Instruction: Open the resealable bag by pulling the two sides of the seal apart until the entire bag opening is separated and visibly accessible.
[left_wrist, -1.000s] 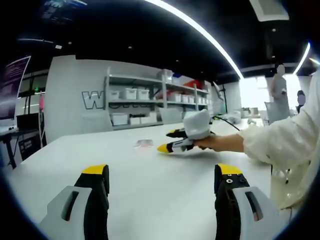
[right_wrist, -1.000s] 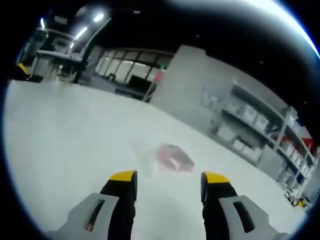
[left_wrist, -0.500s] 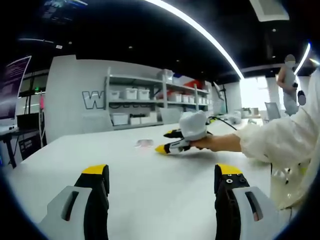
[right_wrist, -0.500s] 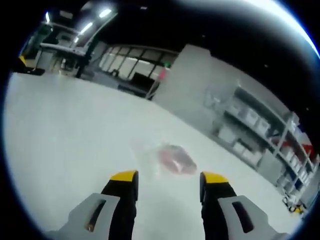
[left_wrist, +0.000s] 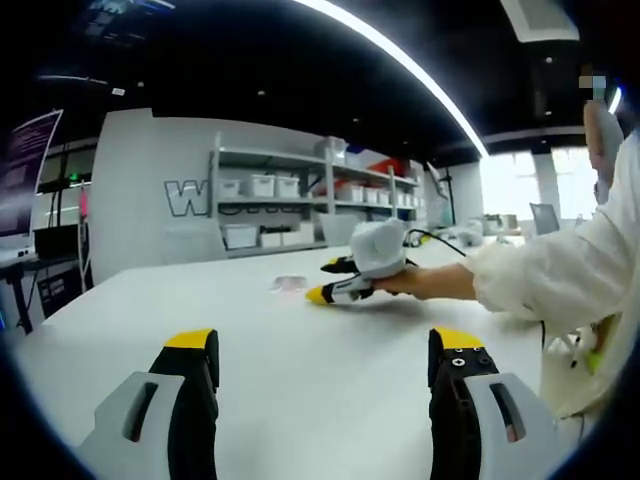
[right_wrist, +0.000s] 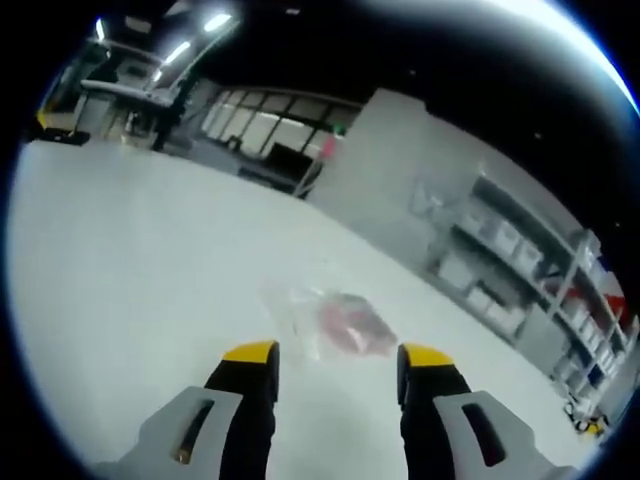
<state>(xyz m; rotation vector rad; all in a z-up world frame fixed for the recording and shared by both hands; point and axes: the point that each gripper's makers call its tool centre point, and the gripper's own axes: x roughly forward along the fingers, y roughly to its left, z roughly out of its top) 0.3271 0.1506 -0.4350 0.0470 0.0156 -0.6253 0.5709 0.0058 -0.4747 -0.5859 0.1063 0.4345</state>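
Observation:
A clear resealable bag (right_wrist: 325, 320) with something red inside lies flat on the white table (right_wrist: 130, 260), just beyond my right gripper (right_wrist: 338, 358), which is open and empty. In the left gripper view the same bag (left_wrist: 288, 285) shows small and far off. My left gripper (left_wrist: 325, 362) stands open near the table's near edge, nothing between its yellow-tipped fingers. The right gripper (left_wrist: 335, 280) comes in from the right, held by a hand (left_wrist: 425, 283) in a white sleeve, its tips pointing at the bag.
Shelving (left_wrist: 300, 205) with white bins stands along the far wall. A screen (left_wrist: 20, 170) is at the left. A person (left_wrist: 600, 135) stands at the far right. Other tables (right_wrist: 110, 95) stand at the back.
The right gripper has moved a little closer to the bag, which now lies nearer its tips. The left gripper has stayed put.

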